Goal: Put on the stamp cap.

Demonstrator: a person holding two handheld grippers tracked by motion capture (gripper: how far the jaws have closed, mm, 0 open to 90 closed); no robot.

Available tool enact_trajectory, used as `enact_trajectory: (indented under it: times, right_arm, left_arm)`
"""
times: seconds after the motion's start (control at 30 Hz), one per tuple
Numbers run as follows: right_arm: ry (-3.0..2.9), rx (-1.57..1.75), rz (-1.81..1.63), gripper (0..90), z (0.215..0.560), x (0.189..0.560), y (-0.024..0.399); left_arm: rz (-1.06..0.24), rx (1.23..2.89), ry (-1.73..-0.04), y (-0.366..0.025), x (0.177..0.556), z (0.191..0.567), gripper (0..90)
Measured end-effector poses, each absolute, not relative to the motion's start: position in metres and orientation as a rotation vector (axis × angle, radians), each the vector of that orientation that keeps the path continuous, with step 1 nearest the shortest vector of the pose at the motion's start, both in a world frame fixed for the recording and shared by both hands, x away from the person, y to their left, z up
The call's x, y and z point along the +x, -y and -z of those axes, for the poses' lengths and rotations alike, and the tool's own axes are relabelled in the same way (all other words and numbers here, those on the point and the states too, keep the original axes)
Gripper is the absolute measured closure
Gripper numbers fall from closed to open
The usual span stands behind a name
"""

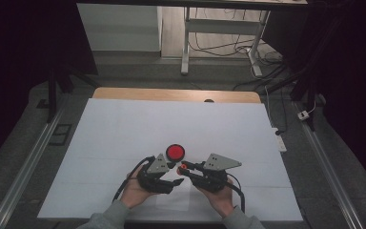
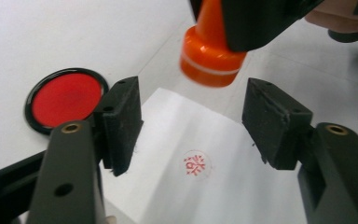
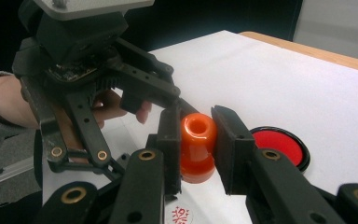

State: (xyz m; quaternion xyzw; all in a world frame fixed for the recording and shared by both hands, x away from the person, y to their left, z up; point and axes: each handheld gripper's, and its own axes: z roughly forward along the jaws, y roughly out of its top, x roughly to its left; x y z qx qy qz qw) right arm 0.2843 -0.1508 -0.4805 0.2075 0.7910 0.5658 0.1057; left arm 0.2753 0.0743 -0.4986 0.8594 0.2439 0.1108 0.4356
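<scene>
Left gripper view: red snowflake-ish stamp mark (image 2: 195,164) on the paper sheet (image 2: 223,186), tucked behind the fingers in the high view. Left gripper (image 2: 191,126) fingers spread apart, nothing between them. Right gripper (image 3: 196,140) fingers clamped on the orange stamp (image 3: 197,147), held just above the sheet on the worktop (image 1: 124,133). Long axis roughly upright, wide base down, probably slightly tilted. Red ink pad (image 1: 175,152) just beside.
</scene>
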Motion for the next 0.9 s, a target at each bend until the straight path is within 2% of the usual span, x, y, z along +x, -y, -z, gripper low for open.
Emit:
enact_trajectory:
  times: [0.33,0.9]
  right_arm:
    - [-2.307,0.628,-1.669,72.4,0.477,0.288,0.157]
    - [-2.268,0.651,-1.653,72.3,0.471,0.295,0.172]
  left_arm:
    - [-0.293,2.118,-0.681,-0.102,0.269,0.491,31.4]
    - [-0.348,2.070,-0.813,-0.177,0.240,0.496,32.2]
